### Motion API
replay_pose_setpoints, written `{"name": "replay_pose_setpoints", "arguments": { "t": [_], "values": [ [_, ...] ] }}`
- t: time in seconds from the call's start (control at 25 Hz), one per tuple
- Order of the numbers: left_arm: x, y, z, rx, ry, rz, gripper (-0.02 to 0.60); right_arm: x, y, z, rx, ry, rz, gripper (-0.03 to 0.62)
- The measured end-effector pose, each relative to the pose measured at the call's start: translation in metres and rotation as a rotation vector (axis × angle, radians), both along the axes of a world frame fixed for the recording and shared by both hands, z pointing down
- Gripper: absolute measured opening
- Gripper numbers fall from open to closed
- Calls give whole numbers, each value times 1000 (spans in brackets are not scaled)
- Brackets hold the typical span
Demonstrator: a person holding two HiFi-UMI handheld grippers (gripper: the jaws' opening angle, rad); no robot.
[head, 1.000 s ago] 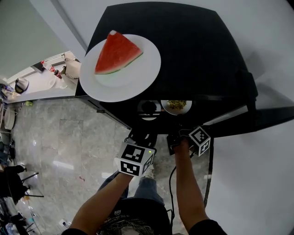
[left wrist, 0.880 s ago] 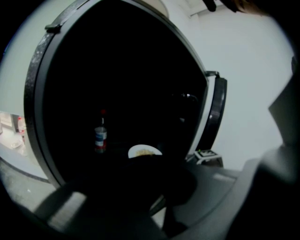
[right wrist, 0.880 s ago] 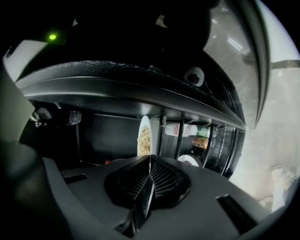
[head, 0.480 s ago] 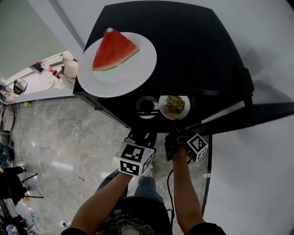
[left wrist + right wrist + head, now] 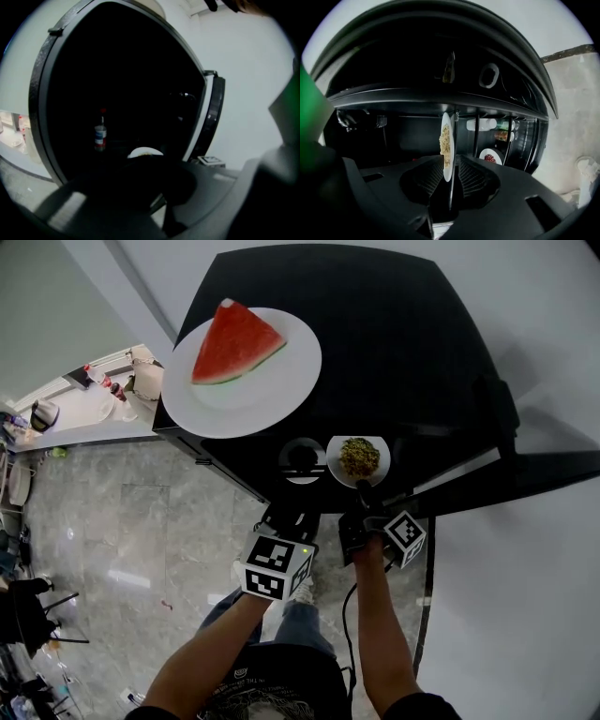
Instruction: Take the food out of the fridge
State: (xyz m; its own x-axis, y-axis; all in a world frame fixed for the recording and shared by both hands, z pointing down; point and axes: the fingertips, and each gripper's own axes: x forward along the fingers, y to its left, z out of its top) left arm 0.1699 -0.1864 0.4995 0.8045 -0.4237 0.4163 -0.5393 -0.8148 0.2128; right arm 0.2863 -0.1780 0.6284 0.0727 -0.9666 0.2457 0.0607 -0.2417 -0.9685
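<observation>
The fingers (image 5: 426, 176) of my right gripper (image 5: 449, 165) are closed on the rim of the small plate of yellowish food (image 5: 358, 457), just in front of the fridge (image 5: 403, 343). My left gripper (image 5: 284, 521) is too dark to judge. I think one plate of watermelon (image 5: 242, 371) is already out, on the fridge top, and a plate of red food (image 5: 490, 157) waits inside.

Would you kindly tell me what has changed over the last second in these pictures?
The right gripper, shut on the rim of the small plate of food, has drawn back toward the person, bringing that plate from half hidden under the fridge top fully into view. The watermelon plate on the fridge top and the left gripper stayed put.
</observation>
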Motion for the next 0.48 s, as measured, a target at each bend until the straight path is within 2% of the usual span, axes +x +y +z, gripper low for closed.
{"name": "replay_pose_setpoints", "arguments": {
  "t": [0.12, 0.32, 0.48],
  "values": [
    [-3, -1, 0, 1, -5, -6, 2, 4, -7, 3, -9, 2, -5, 73],
    [-6, -3, 0, 1, -8, -19, 2, 5, -11, 0, 0, 30, -29, 20],
    [-7, -2, -3, 6, -4, -24, 2, 5, -9, 0, 13, 20, -40, 11]
  ]
}}
